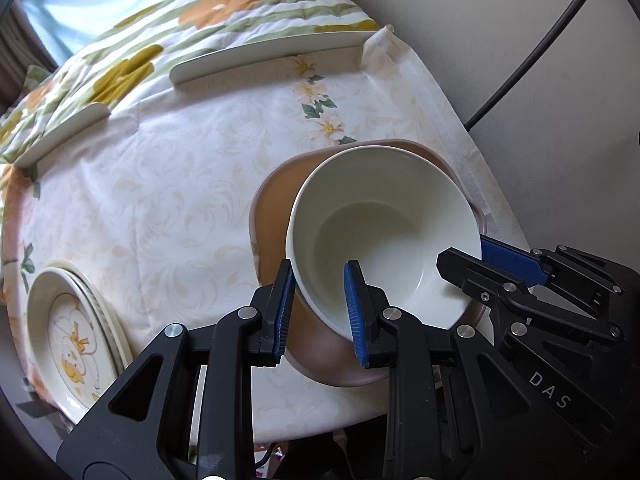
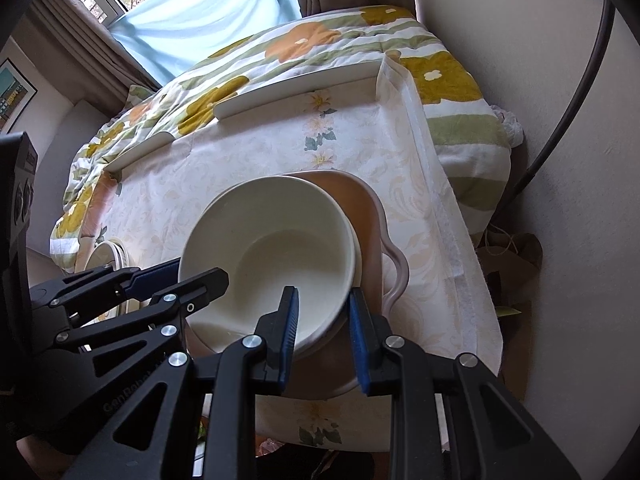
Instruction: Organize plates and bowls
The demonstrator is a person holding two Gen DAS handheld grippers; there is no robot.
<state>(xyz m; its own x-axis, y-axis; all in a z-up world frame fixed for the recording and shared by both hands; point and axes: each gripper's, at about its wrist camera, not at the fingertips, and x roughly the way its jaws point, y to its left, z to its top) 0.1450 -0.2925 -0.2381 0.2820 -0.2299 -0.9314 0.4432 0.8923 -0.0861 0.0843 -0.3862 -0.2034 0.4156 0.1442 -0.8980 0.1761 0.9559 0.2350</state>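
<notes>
A white bowl [image 1: 384, 216] [image 2: 272, 260] rests, slightly tilted, in a brown dish [image 1: 276, 200] [image 2: 368, 216] with a wavy rim at the table's right side. My left gripper [image 1: 320, 312] is shut on the bowl's near left wall, one pad inside and one outside. My right gripper [image 2: 325, 332] is shut on the bowl's near right wall in the same way. Each gripper shows in the other's view: the right gripper [image 1: 500, 268] at the bowl's right rim, the left gripper [image 2: 176, 280] at its left rim.
A stack of cream plates with a yellow duck picture [image 1: 72, 340] [image 2: 112, 256] lies at the table's near left. The floral tablecloth [image 1: 180, 200] has white raised rails [image 1: 272, 56] along its far edge. A flowered quilt [image 2: 280, 52] lies beyond, a wall and black cable [image 1: 540, 48] to the right.
</notes>
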